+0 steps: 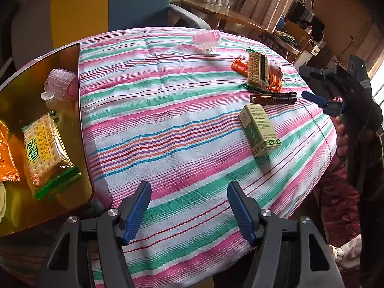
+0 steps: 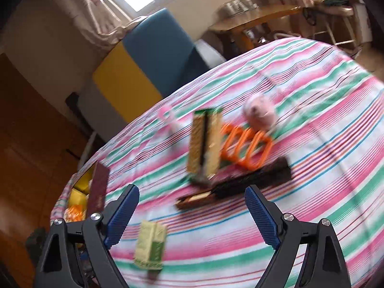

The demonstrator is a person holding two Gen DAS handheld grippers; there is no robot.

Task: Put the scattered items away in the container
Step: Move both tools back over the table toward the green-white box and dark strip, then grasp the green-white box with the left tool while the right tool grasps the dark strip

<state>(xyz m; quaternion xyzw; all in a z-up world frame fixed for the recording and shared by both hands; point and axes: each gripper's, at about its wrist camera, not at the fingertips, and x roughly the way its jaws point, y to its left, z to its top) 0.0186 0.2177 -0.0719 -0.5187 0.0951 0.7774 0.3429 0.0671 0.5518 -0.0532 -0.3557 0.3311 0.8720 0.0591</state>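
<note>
A: What's biggest here?

B: The striped pink, green and white tablecloth (image 1: 187,124) over the table. At its left edge sits the amber translucent plastic container (image 1: 81,120); inside lie a clear-wrapped cracker packet with green ends (image 1: 46,153), an orange foil sachet (image 1: 7,158) and a pink plastic hair roller (image 1: 61,84).

A: And what lies loose on the cloth?

B: A pale green upright cardboard box (image 1: 260,129) near the right side. Just beyond it lies a dark brown comb (image 1: 273,99), then a second cracker packet (image 1: 258,72) lying over an orange plastic clip rack (image 1: 240,66). Another pink roller (image 1: 207,39) lies well apart at the far edge.

A: The grippers?

B: The left gripper (image 1: 189,212) hovers over bare cloth, jaws spread, nothing between them. The right gripper (image 2: 192,216) is likewise wide apart and empty above the cloth; its view is blurred.
</note>
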